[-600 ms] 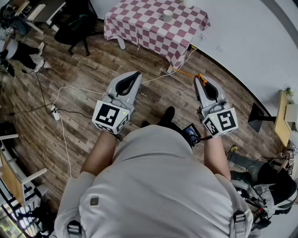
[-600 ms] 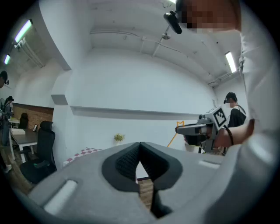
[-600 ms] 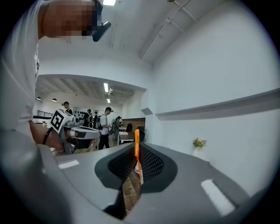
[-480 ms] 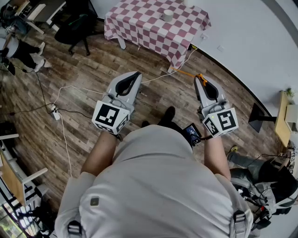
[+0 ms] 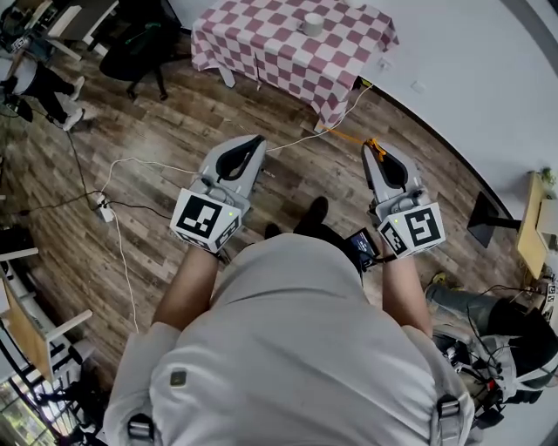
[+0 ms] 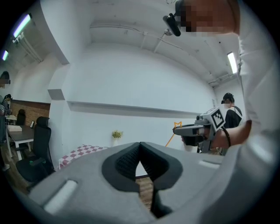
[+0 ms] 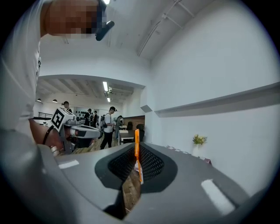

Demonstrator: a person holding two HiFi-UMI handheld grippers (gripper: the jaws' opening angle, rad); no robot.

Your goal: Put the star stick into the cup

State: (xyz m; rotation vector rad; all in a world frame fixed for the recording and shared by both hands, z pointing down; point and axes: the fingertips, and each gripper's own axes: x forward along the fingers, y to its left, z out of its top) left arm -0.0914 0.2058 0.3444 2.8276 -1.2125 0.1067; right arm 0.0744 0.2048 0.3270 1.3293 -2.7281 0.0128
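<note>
I hold both grippers at waist height over a wooden floor. My right gripper [image 5: 371, 151] is shut on a thin orange star stick [image 5: 349, 137], which pokes out past its tips toward the table. In the right gripper view the stick [image 7: 137, 151] stands upright, pinched between the dark pads. In the left gripper view the stick's star [image 6: 176, 126] shows at the right gripper's tip. My left gripper [image 5: 255, 140] is shut with nothing in it. A pale cup [image 5: 312, 24] stands on the red-and-white checked table [image 5: 261, 52], well ahead of both grippers.
White cables [image 5: 131, 170] and a power strip [image 5: 103, 209] lie on the floor at the left. A black office chair [image 5: 139, 48] stands left of the table. A white wall [image 5: 471, 78] runs along the right, and a person sits low at the right [image 5: 497, 322].
Both grippers stay where they were, the right one still shut on the stick. The head view has shifted a little, so the table sits slightly higher in the picture.
</note>
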